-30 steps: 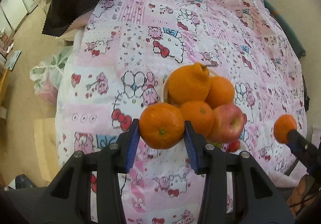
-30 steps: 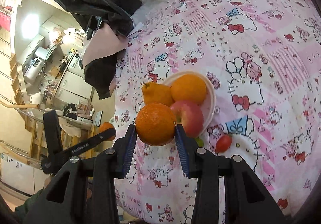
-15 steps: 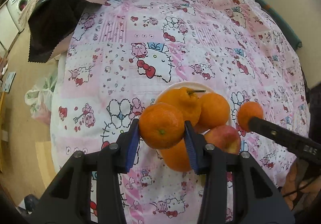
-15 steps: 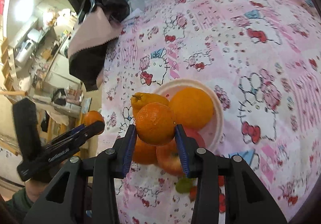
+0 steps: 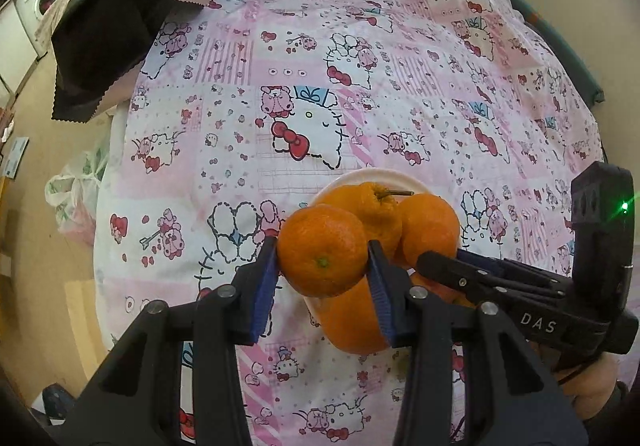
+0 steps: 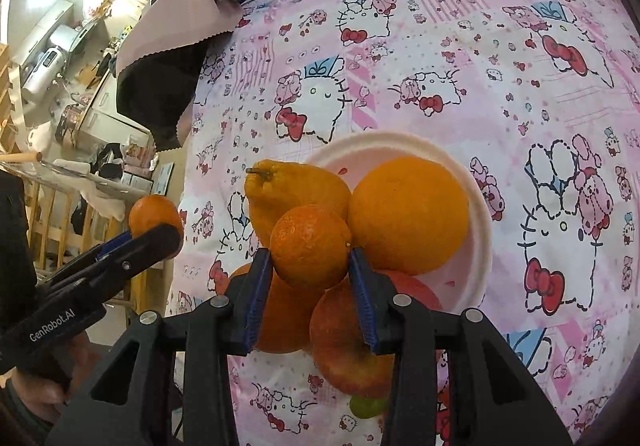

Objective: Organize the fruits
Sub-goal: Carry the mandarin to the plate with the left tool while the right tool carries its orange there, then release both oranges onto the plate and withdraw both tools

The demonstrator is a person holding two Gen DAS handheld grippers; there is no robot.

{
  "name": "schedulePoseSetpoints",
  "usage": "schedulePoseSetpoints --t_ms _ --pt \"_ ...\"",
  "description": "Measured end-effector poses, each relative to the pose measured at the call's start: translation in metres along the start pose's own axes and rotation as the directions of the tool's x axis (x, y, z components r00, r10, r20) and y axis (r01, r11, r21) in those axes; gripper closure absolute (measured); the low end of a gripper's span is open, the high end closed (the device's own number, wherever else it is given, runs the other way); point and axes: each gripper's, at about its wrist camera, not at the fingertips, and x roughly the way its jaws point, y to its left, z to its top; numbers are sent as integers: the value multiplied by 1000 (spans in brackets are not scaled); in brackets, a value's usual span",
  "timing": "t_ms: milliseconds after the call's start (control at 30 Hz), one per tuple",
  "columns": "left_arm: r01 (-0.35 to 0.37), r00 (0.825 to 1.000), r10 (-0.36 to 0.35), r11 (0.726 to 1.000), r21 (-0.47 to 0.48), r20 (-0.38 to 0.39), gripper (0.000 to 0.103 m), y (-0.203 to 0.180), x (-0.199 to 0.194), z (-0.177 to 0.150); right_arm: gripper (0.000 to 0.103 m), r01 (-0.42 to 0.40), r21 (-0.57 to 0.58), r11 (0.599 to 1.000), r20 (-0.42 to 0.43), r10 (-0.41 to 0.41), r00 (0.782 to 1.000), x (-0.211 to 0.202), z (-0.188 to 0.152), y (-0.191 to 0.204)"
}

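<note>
Left wrist view: left gripper (image 5: 323, 270), jaws clenched on a mandarin (image 5: 322, 250), held above the white plate (image 5: 360, 178) on the bed's patterned cover (image 5: 320, 86); plate already piled with fruit.

Right wrist view: right gripper (image 6: 310, 278), jaws opening, a second mandarin (image 6: 310, 246) between them above the pile, beside the large orange (image 6: 408, 214) and the apple (image 6: 348, 346).

Step judged: depositing. Next: settle each fruit where it will not roll off.

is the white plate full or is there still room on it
Nearly full: the white plate carries a stemmed citrus, a big orange and more fruit; only its right rim is bare.
</note>
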Motion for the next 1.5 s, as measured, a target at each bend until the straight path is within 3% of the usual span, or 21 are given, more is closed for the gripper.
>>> schedulePoseSetpoints --t_ms 233,467,633,733,867,1000,1167,1367,1500 --pt "-5 1000 5 1000 8 -3 64 -2 3 -1 55 -22 5 1000 6 22 1000 -5 1 2" --pt "13 1000 -13 1000 -12 -1 64 2 -1 4 48 -9 55 998 76 5 997 -32 5 -7" --pt "39 999 -39 999 -20 -7 64 -5 2 37 29 -20 139 990 130 2 991 -55 9 -25" --pt "59 997 -59 998 4 -51 64 -21 18 61 21 5 186 982 153 -34 988 -65 12 -38" --pt "75 987 -64 995 66 -148 64 -56 56 84 19 48 271 961 169 -97 981 -76 13 -62" --pt "29 979 -7 994 106 -204 64 -76 91 87 19 33 330 943 173 -95 980 -83 15 -81" --pt "20 964 12 993 118 -265 64 -84 122 82 19 26 346 938 179 -93 979 -87 17 -87" --pt "-29 953 69 990 138 -295 63 -85 136 76 19 19 326 945 169 -78 982 -84 21 -82" --pt "-24 947 65 991 134 -313 62 -81 138 75 19 20 326 945 170 -79 982 -85 21 -82"
